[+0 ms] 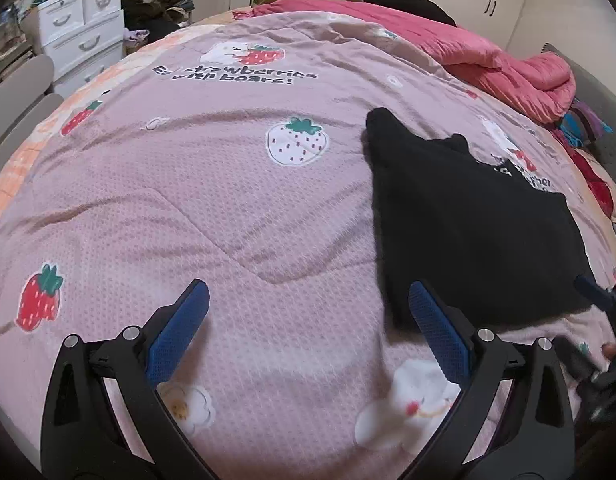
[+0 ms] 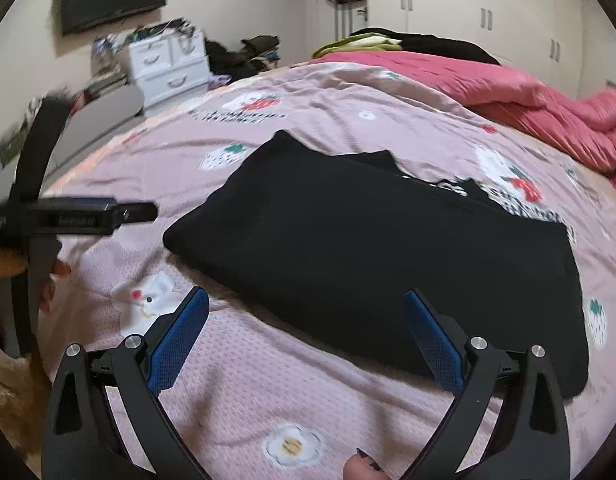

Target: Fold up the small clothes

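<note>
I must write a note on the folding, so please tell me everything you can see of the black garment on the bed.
The black garment is plain, dark, soft-looking cloth, lying flat on the pink strawberry-print quilt. It looks already folded into a wide, rough rectangle with rounded corners; a second layer peeks out at its far edge. Small white marks show there, too blurred to read. Neither the left gripper nor the right gripper holds it; both are open, just above its near edge.

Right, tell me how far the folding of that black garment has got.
Done: the black cloth garment lies on the pink strawberry-print bedspread as a fairly flat slab, apparently folded at least once. In hand: nothing; the left gripper and right gripper are open, empty. Left: probably another fold; I can't confirm.
</note>
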Demonstrator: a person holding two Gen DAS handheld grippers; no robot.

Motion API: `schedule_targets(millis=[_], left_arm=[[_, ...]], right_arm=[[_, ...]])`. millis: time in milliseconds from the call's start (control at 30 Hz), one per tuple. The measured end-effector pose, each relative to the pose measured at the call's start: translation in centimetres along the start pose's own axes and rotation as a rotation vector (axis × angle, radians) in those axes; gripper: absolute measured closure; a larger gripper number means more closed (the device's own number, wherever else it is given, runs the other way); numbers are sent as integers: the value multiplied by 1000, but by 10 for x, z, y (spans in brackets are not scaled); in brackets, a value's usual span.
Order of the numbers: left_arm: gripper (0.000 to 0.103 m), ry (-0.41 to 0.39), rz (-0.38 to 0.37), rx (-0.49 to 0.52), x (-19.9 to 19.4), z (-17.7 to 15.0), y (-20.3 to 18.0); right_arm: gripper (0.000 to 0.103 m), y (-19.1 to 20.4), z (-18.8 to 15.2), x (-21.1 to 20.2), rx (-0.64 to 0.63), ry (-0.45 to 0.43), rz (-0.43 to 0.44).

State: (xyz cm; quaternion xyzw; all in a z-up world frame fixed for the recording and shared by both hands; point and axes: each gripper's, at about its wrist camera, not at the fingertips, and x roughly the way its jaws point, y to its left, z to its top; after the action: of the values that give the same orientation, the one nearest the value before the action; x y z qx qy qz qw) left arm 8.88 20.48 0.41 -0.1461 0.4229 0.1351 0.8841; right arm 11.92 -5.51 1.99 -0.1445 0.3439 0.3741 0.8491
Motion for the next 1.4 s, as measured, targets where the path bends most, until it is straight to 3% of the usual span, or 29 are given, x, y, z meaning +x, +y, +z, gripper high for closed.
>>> schedule_targets(millis=[200,433,933,967,1000,1033,1167,1267,1400], left_arm=[[9,7,1,11,9,15,-2],[9,6,1,20,19,33,-5],[9,80,-84,-25,62,68,-18],[9,78,-100,-37,63,70,-18],[9,79,-122,-58,66,74,-20],[9,83,-134,-69,68,76,-21],[9,127,-196,-104,82,87,-30],[9,165,-216,-116,93,92,-39],[9,184,-255,-114,98,98,-55]], right_arm=[[6,28,3,28,-104,38,-16],[6,54,6,67,-229,81,-102],[6,59,29,107,-322,42,-228],[12,59,29,106,-323,35,-229],[28,59,28,104,-323,24,-225],[33,59,27,99,-322,4,-215],[72,55,26,76,-313,-90,-185],[81,50,25,60,-289,-143,-191],[84,36,24,38,-239,-208,-202]])
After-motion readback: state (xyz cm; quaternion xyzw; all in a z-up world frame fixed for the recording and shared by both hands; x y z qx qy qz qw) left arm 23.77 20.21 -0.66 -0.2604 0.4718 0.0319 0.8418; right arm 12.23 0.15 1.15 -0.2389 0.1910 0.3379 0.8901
